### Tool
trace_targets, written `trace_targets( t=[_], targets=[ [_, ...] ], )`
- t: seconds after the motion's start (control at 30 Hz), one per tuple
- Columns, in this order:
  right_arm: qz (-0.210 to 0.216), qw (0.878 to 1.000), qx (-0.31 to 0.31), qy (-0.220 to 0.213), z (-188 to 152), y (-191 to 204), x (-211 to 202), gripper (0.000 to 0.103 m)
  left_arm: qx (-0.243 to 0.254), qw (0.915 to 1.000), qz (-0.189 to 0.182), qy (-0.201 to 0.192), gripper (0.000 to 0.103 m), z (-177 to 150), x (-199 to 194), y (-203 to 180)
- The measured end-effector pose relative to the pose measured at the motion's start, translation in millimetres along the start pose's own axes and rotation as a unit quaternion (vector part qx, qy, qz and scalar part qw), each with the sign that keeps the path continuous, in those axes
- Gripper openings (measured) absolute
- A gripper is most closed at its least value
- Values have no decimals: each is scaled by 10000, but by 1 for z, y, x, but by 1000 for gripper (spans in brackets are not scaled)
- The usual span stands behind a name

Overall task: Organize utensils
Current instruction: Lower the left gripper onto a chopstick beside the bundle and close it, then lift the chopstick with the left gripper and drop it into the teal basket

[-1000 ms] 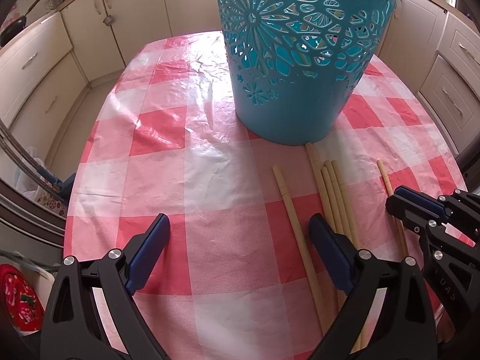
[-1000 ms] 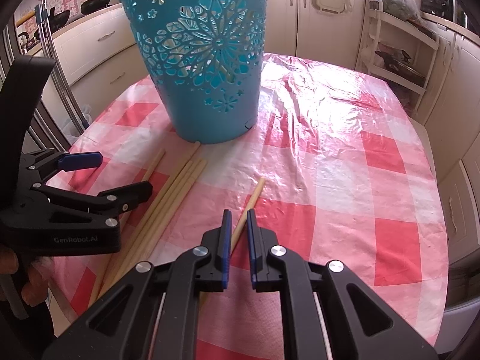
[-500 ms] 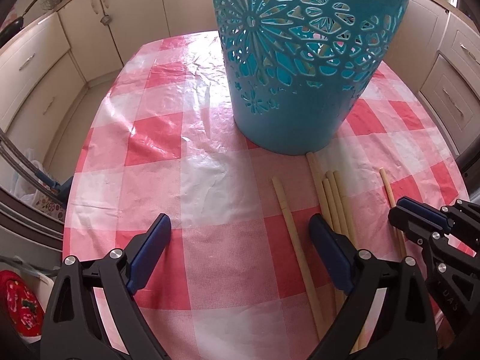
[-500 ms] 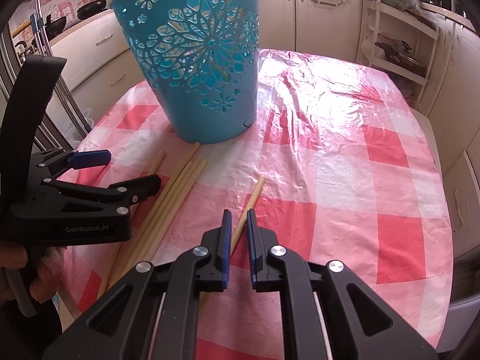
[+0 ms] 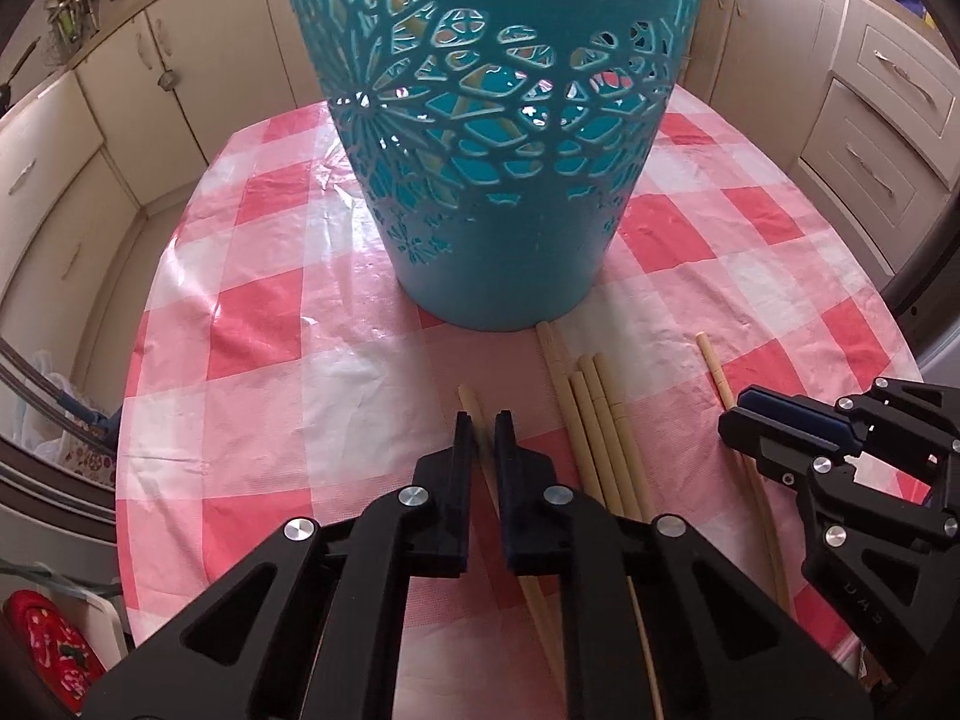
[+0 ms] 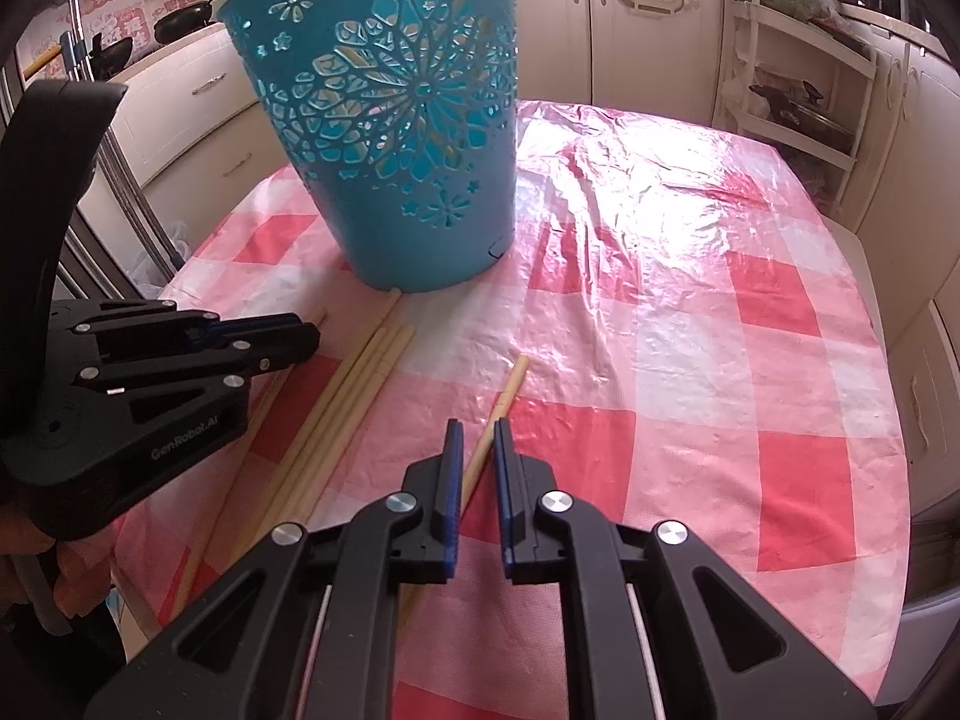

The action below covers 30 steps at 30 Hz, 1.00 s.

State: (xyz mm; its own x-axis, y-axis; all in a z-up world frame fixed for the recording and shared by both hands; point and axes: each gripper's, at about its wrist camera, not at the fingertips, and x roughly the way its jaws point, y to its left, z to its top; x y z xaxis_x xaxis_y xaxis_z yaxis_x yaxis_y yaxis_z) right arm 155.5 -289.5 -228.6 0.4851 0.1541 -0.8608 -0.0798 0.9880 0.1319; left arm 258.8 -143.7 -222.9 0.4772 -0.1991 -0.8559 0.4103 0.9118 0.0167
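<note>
- Where the jaws nearly meet, the left gripper [image 5: 483, 420] straddles a single chopstick [image 5: 474, 408]; contact uncertain.
- Right gripper [image 6: 477, 429] likewise straddles another chopstick [image 6: 510, 387].
- Bundled chopsticks [image 5: 591, 414] lie on the checked bench [image 5: 258, 324].
- Farthest: teal basket [image 5: 498, 138].

Bench covered by red/white check plastic cloth [image 6: 690, 360], wrinkled and glossy at far end. Cream cabinets [image 5: 120, 138] all round. Black wok [image 6: 180, 21] on counter, open shelf rack [image 6: 798, 90] (contents unclear).
</note>
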Motion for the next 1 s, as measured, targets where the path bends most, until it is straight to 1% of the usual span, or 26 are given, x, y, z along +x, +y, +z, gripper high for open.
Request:
trace_targets(
  t=[0.17,0.43,0.7,0.87,1.0],
  targets=[
    [-72,9999,-71,-7,0,2,0,11,-128,9999,-36,35,7,-1,0,5],
    [-193,9995,-218,-118,-3,8,2,11,-22,10000,30,17,5,-6,-6,1],
    [-225,9989,-314,-247,-5,9,3,11,-50,9997,27,-234,5,-9,-38,9],
    [-253,9987,-352,-277,-6,10,3,11,-327,9983,-242,-420,5,-12,-63,17],
    [-279,9984,-394,-305,-6,11,3,11,-401,9958,-492,-664,5,-17,-88,18]
  ],
)
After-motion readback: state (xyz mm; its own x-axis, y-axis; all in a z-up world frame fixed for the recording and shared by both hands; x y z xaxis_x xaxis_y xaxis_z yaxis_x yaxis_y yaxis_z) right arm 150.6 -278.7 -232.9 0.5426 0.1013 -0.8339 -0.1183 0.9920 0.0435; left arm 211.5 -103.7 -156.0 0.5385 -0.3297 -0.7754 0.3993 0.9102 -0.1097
